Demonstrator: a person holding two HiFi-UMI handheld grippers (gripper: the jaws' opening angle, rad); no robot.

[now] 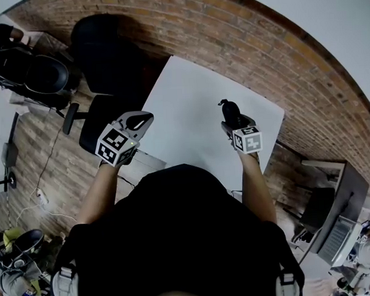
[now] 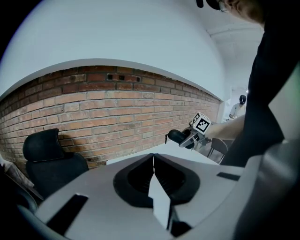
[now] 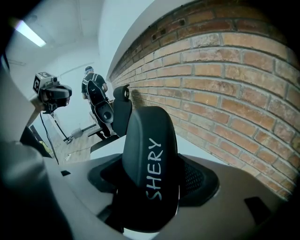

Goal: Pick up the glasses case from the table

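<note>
A black glasses case (image 1: 227, 111) with the white lettering "SHERY" is held above the white table (image 1: 188, 94). My right gripper (image 1: 232, 122) is shut on it. In the right gripper view the case (image 3: 151, 159) stands up between the jaws and fills the middle. The left gripper view shows the same case (image 2: 177, 137) raised over the table's far side. My left gripper (image 1: 139, 123) hovers at the table's left edge. Its jaws meet in a closed seam (image 2: 153, 161) with nothing between them.
A brick wall (image 1: 241, 36) runs behind the table. A black office chair (image 1: 105, 49) stands at the table's far left corner, with more black seats (image 1: 32, 72) farther left. A grey cabinet (image 1: 336, 204) stands at the right. A person (image 3: 91, 79) is far off.
</note>
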